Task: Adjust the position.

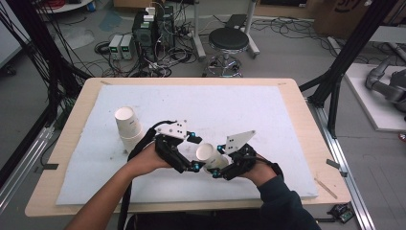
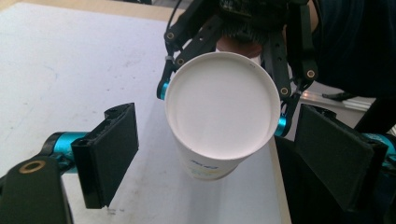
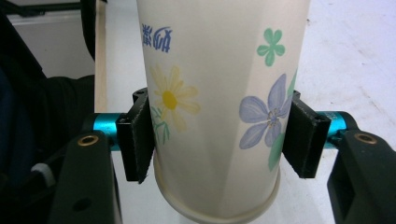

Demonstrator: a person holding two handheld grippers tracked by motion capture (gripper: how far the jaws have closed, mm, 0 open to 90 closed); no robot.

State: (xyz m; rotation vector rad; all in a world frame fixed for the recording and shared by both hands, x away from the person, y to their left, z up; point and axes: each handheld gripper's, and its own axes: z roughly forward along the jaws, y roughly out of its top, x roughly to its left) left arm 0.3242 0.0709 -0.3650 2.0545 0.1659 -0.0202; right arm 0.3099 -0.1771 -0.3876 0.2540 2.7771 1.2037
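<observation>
Nearest us, forearms at 6 o'clock. Left gripper (image 1: 184, 160): jaws spread wide, empty, pointed at the base of the paper cup (image 1: 209, 157). Right gripper (image 1: 225, 166): pads (image 3: 138, 140) pinching the flowered cup's wall, cup held off the sheet at table centre. We judge a handover or a stacking step; next, the left jaws need to line up on the cup. Stacked cups (image 1: 129, 127) at 10 o'clock. White sheet (image 1: 268, 120) on a wooden table (image 1: 67, 139); stool (image 1: 229, 40) and cabling at 12.
</observation>
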